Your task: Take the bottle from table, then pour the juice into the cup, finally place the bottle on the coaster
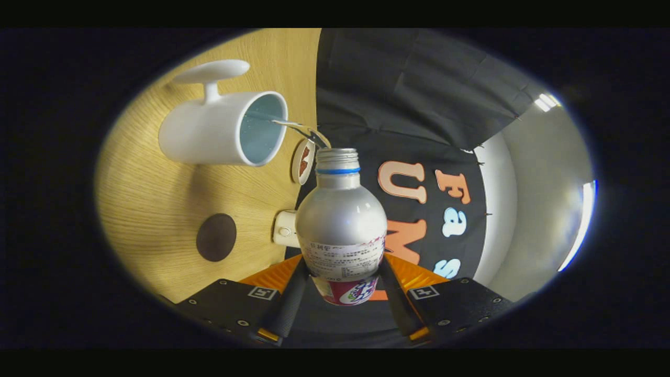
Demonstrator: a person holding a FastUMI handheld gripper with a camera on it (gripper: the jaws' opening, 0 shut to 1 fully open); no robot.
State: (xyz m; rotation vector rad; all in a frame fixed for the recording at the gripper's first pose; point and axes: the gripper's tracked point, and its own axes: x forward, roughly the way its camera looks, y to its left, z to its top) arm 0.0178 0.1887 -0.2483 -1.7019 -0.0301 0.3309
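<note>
My gripper is shut on a silver bottle, both black fingers pressing on its labelled lower body. The whole view is rolled sideways, so the wooden table stands like a wall beside the bottle. The bottle's open mouth, with a blue ring below it, points toward a white cup with a handle. A thin clear stream runs from the mouth into the cup's opening. A dark brown round coaster lies on the table beside the bottle's body, between the cup and my fingers.
A small round disc with a red pattern sits on the table just by the bottle's neck. A small white block is at the table's edge behind the bottle. The black booth cloth hangs beyond the table.
</note>
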